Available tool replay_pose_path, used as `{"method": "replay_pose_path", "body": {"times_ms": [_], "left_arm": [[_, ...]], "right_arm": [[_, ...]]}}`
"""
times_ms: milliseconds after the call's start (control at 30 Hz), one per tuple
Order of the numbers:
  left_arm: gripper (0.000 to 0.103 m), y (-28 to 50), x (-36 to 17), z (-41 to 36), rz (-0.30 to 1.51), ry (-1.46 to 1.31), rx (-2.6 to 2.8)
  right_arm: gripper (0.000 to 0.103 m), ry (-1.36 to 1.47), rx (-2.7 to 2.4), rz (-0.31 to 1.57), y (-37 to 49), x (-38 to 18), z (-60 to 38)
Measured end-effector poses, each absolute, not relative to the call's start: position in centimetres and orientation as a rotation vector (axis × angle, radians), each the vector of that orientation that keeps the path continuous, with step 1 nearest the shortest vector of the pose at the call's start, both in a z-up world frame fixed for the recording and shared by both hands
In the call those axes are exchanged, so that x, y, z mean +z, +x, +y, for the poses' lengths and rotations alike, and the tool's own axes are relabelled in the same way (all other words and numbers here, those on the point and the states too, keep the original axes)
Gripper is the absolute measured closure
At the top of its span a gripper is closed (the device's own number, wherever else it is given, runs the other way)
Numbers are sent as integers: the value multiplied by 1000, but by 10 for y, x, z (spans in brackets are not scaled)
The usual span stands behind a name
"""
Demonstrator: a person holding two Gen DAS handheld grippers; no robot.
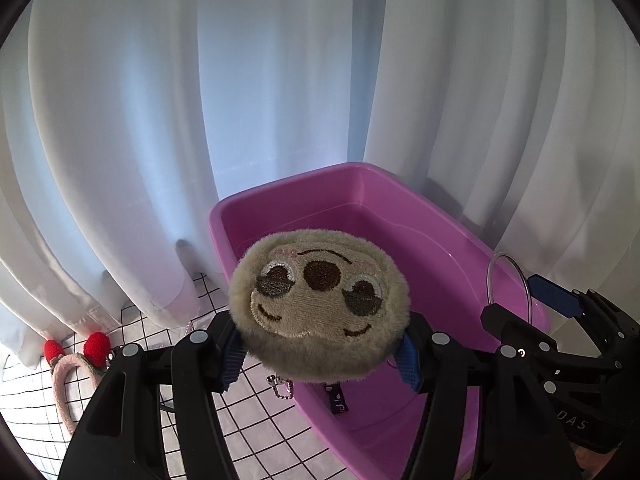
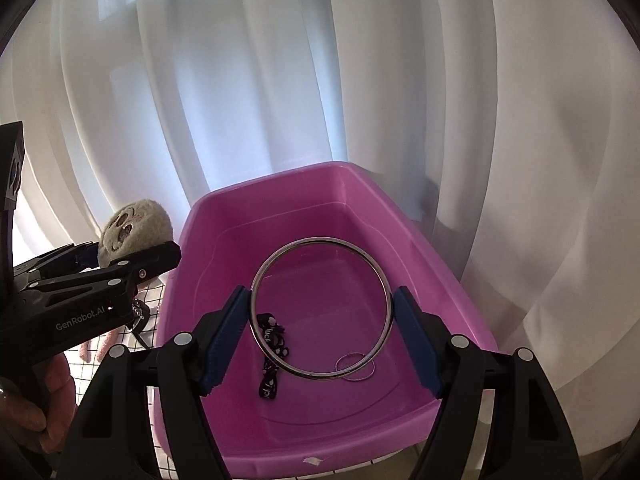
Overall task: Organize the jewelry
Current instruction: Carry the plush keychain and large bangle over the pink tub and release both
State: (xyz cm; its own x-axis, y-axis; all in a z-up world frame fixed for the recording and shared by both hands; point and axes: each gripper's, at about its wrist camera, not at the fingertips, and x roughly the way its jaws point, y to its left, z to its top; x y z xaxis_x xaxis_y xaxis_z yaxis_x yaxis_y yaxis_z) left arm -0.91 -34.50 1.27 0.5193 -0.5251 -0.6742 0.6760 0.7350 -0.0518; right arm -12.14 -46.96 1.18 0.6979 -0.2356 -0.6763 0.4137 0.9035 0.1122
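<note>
My left gripper (image 1: 320, 354) is shut on a round beige plush charm with a stitched sloth face (image 1: 320, 304), held above the left rim of a pink plastic bin (image 1: 372, 192); a ball chain hangs under it. My right gripper (image 2: 322, 330) is shut on a clear bangle with a metal rim (image 2: 320, 308), held over the bin (image 2: 304, 188). In the bin lie a black printed strap (image 2: 272, 364) and a thin wire ring (image 2: 356, 366). The plush (image 2: 134, 228) and the left gripper show at the left of the right wrist view. The bangle (image 1: 510, 284) shows at the right of the left wrist view.
White curtains (image 1: 280, 80) hang close behind the bin. The table has a white cloth with a black grid (image 1: 256, 412). A pink headband with red strawberries (image 1: 76, 360) lies at the far left. A hand (image 2: 24, 412) grips the left tool.
</note>
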Motion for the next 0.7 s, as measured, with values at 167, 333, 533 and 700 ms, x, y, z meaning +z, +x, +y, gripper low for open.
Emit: {"method": "replay_pose_path", "body": {"times_ms": [167,333,533,700], "left_arm": [[44,1,-6,-363,773,242,-704],[43,10,-22,-371,822,248,-677],[40,18,-32,-375,850,252,-661],[38,21,-36,-376,861,254,-659]], "right_arm": [[32,297,-369,763,-117,-9,-486],[32,311,-364,797,-111,-20,-491],[32,307,-381,803,-110,-22,-495],[32,319,-389,810,-109,-23,-497]]}}
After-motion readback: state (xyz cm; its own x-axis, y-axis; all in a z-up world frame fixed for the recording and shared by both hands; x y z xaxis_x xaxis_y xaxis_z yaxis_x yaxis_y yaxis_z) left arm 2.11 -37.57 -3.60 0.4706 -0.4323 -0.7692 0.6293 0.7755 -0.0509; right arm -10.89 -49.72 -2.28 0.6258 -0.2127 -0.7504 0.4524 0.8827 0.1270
